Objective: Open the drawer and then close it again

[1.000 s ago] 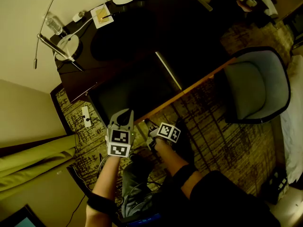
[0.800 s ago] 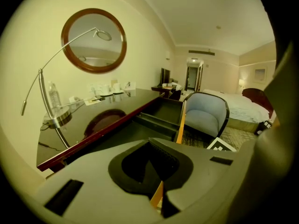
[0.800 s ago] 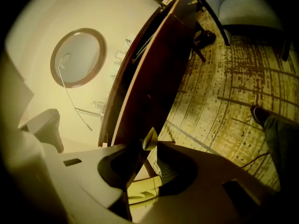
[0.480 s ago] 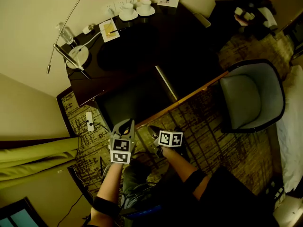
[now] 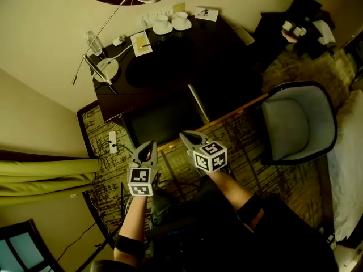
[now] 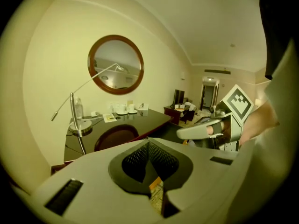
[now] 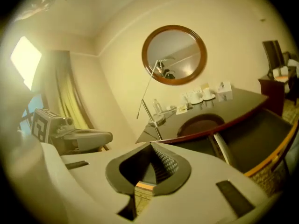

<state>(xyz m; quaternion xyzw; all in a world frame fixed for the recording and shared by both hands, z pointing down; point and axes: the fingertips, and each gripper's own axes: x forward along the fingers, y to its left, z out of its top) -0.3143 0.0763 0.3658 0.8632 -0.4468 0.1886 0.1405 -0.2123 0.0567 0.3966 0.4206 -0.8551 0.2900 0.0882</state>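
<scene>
Head view looks steeply down on a dark, glossy counter (image 5: 227,55) set against a plain cream wall. Its polished top is bare in the middle and busy along the back edge, where there is a lamp (image 5: 106,69) with a round metal base and a long thin arm, a clear bottle (image 5: 92,41), and two white cups (image 5: 162,26) on saucers. The drawer (image 5: 161,120) is the flat dark panel under the counter's front lip, crossed by a slim pale metal handle (image 5: 198,103) and edged below by an orange wood strip. From this steep angle it is hard to say whether it sits fully pushed in. Both claws hang in front of it above the carpet (image 5: 266,169), a dense brown and cream weave, and they touch neither the drawer nor each other. The left claw (image 5: 151,145) has curved grey fingers that meet at the tips, with nothing between them. The left gripper view shows its ribbed black pads forming a diamond-shaped hollow. The right claw (image 5: 186,136) has just been closing, and its tips now sit together, empty. A round mirror (image 6: 116,64) in a dark wood frame hangs above the counter. A tub chair (image 5: 292,123) with a grey cushion and a dark shell stands to the right. Yellow-green curtain (image 5: 45,177) folds lie at the left, with a white power strip (image 5: 112,142) on the floor nearby.
</scene>
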